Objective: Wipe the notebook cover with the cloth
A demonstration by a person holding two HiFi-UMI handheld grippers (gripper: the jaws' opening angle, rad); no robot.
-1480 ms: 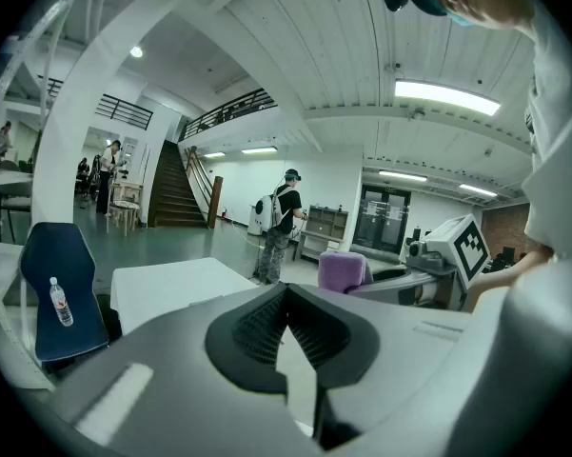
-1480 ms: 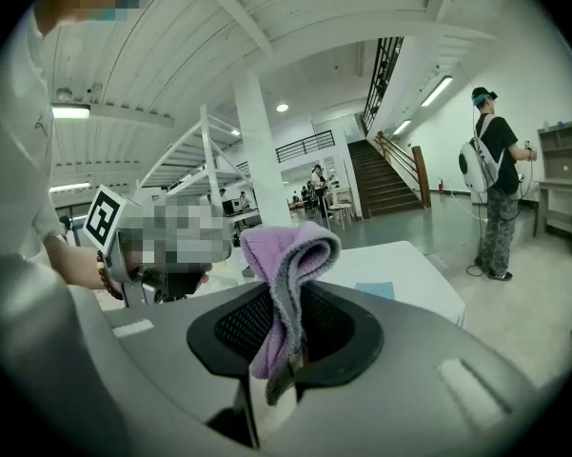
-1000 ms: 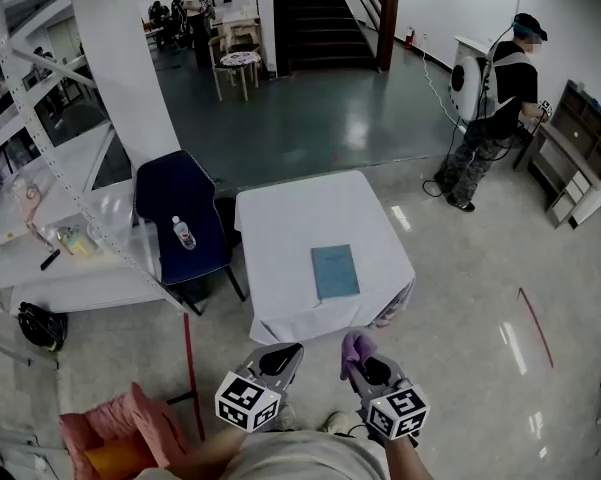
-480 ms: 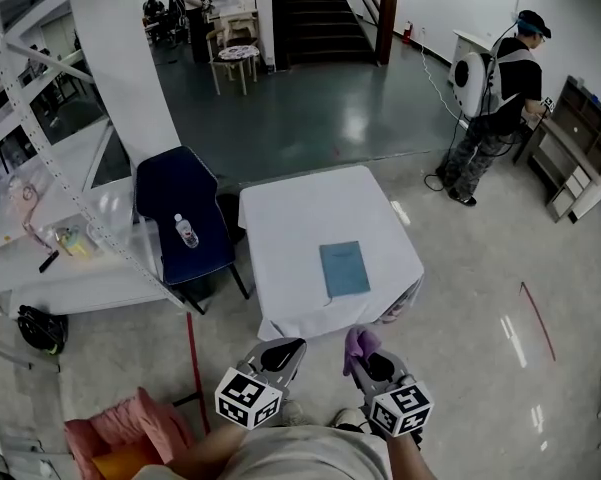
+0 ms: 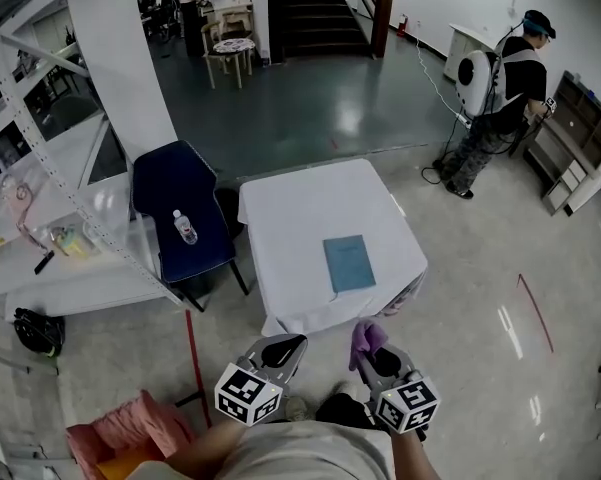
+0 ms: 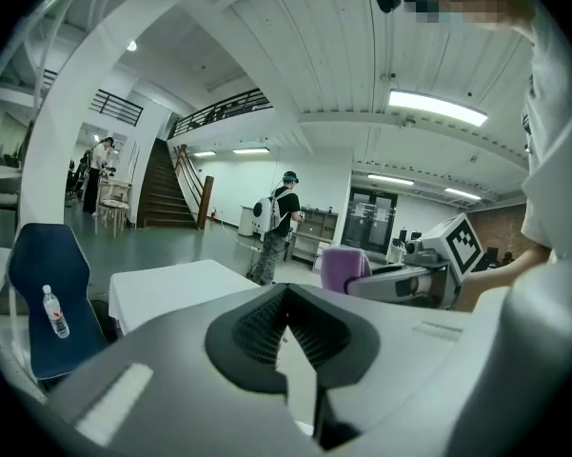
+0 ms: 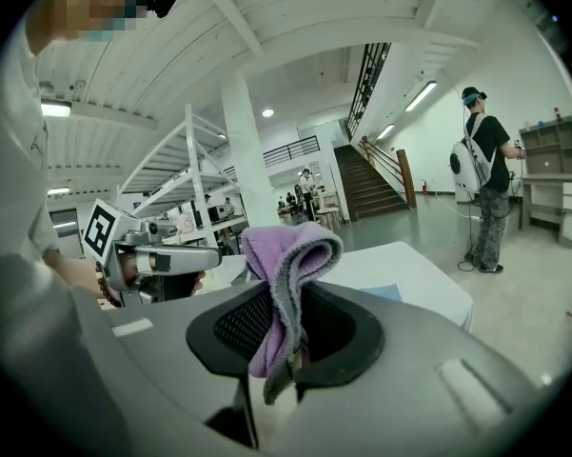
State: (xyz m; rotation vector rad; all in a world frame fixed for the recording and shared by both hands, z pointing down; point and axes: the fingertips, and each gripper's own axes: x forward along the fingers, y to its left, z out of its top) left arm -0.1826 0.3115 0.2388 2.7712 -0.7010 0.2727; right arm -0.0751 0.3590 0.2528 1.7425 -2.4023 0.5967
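Note:
A blue notebook point(image 5: 349, 262) lies closed on the white-clothed table point(image 5: 300, 218), toward its near right part; a sliver of it shows as a blue patch point(image 7: 382, 292) in the right gripper view. My right gripper point(image 5: 368, 351) is shut on a folded purple cloth point(image 5: 365, 337), which sticks up between its jaws point(image 7: 281, 284). The left gripper point(image 5: 280, 350) is shut with nothing in it point(image 6: 284, 333). Both grippers hang close to my body, short of the table's near edge, side by side.
A dark blue chair point(image 5: 182, 211) holding a water bottle point(image 5: 184, 228) stands left of the table. A cluttered white shelf unit point(image 5: 50, 238) lies farther left. A person with a white backpack point(image 5: 495, 93) stands at the far right beside cabinets. A pink bag point(image 5: 120, 438) sits on the floor at lower left.
The view has closed in slightly on the table; notebook and table sit a little nearer and more to the right. The grippers keep their hold and places near my body.

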